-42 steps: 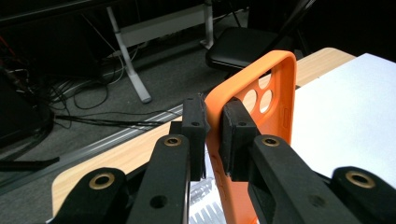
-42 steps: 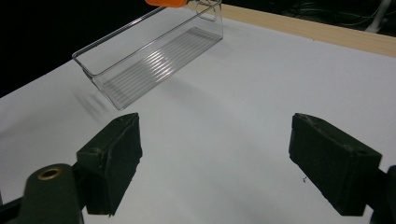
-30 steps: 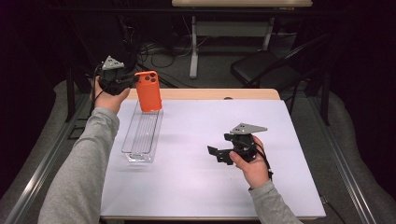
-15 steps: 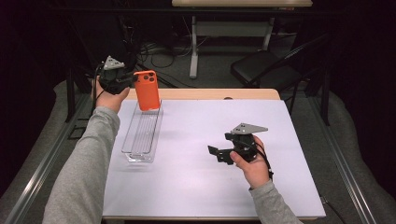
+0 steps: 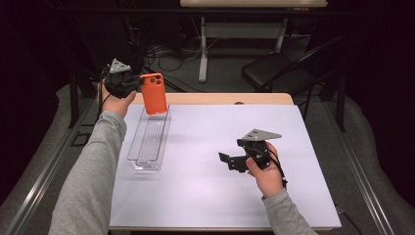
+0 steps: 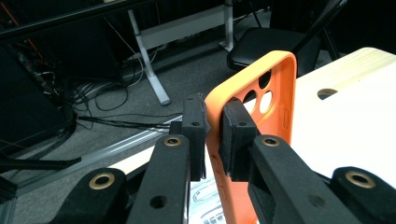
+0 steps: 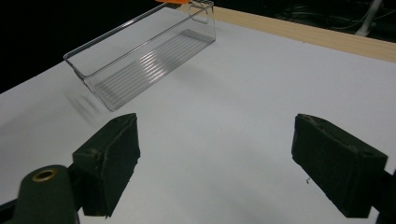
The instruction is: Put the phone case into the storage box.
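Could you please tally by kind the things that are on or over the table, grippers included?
Phone case (orange, held in the left gripper): 1
Clear plastic tray: 1
Grippers (left, and the right gripper, open over the table): 2
Total: 4

Dark room, black chair point(image 5: 274, 73), cables point(image 5: 161, 51) on grey floor point(image 5: 220, 83)

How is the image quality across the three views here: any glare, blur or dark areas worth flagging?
High view: the white table top is evenly lit, surroundings fall nearly black. Left gripper view: the orange phone case is sharp, while the near parts of the left gripper look soft. Right gripper view: the clear plastic bin shows pale reflections on its ribbed floor; the right gripper is slightly blurred.
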`<state>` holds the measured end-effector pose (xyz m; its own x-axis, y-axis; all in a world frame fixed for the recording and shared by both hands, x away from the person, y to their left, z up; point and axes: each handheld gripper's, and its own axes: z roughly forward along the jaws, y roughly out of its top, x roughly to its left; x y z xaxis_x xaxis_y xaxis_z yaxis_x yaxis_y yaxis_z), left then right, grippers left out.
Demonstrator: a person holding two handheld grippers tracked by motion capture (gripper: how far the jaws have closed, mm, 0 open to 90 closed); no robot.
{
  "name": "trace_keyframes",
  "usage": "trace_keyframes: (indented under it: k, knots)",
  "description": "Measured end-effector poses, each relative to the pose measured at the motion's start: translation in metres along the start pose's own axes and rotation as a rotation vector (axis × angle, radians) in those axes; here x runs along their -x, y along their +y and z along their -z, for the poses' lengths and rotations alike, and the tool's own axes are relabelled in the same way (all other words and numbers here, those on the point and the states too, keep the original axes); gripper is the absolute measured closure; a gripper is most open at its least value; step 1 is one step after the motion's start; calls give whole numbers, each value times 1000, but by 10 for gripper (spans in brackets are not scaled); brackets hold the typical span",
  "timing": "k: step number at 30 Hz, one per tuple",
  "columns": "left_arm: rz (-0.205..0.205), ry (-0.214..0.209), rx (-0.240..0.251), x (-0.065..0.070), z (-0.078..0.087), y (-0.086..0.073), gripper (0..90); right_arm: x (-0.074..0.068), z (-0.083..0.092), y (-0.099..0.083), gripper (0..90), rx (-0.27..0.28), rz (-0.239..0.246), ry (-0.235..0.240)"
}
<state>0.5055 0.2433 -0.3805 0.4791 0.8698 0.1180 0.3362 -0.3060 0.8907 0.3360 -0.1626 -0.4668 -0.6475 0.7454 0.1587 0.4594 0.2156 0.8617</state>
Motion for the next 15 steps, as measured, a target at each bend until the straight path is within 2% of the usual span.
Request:
trace_keyframes:
  k: [7, 15]
  knots:
    - [5, 9, -3, -3, -4, -2, 816, 1, 0, 0, 147, 0, -3, -5]
    - [-8, 13, -6, -5, -8, -5, 816, 1, 1, 0, 147, 0, -3, -7]
